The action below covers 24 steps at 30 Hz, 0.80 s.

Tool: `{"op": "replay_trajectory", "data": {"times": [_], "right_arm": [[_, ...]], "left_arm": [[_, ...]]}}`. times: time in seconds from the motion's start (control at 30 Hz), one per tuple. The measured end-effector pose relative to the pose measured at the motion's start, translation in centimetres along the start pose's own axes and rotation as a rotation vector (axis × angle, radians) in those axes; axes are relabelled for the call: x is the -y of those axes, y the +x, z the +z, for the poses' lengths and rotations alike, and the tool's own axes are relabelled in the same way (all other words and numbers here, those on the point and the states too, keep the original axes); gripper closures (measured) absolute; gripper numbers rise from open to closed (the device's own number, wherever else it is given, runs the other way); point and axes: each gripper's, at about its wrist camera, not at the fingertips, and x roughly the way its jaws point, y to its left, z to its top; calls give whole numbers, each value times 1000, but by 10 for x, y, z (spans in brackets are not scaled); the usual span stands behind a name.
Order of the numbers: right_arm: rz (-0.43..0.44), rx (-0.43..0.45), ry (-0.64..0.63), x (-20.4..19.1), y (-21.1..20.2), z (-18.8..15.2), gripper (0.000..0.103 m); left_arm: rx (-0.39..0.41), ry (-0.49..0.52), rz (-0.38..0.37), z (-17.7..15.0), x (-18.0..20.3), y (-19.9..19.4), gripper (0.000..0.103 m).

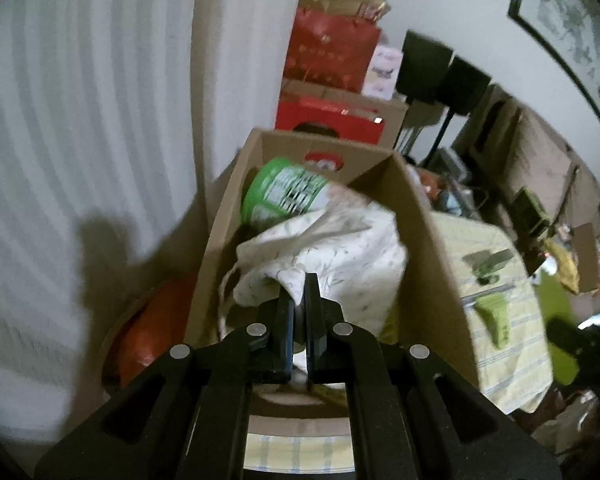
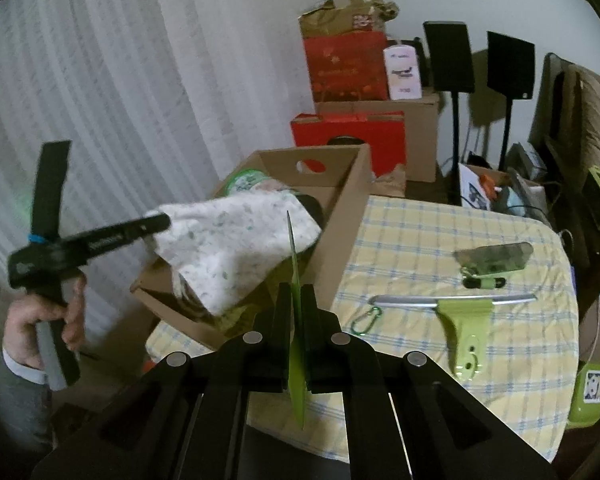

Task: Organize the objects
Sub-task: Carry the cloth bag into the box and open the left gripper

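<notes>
An open cardboard box stands on the checked tablecloth, also in the right wrist view. My left gripper is shut on a white floral cloth and holds it over the box; the right wrist view shows that gripper at the cloth's left corner. A green and white can lies inside the box at the far end. My right gripper is shut on a thin green flat sheet, edge-on, near the box's front corner.
On the tablecloth right of the box lie a green-handled squeegee, a green carabiner, and a small flat pouch. Red bags and boxes are stacked behind. Two black speakers stand on poles. A curtain hangs on the left.
</notes>
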Motion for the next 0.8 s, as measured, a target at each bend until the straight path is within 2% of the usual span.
{"op": "replay_trajectory", "data": {"times": [0.43,0.5,0.57,0.63,0.7,0.8], "right_arm": [[76,-60,34,-13,40,10,99],[95,-70,40,-15,48,12,99],[116,-84,47,-17,58,15,99],[136,-91,49,-21,66,18,99],[150,-98,49,-26,75,22,99],[176,-109,57,-32,90,27,99]], "left_arm": [[-185,51,55,-40,2,48,98],[-195,30,53,-43,-1,45,85],[-167,18,37,-45,-2,33,56],[-131,23,43,-44,-4,22,47],[-102,23,43,-42,-5,10,46],[-69,-5,4,-36,-8,-5,39]]}}
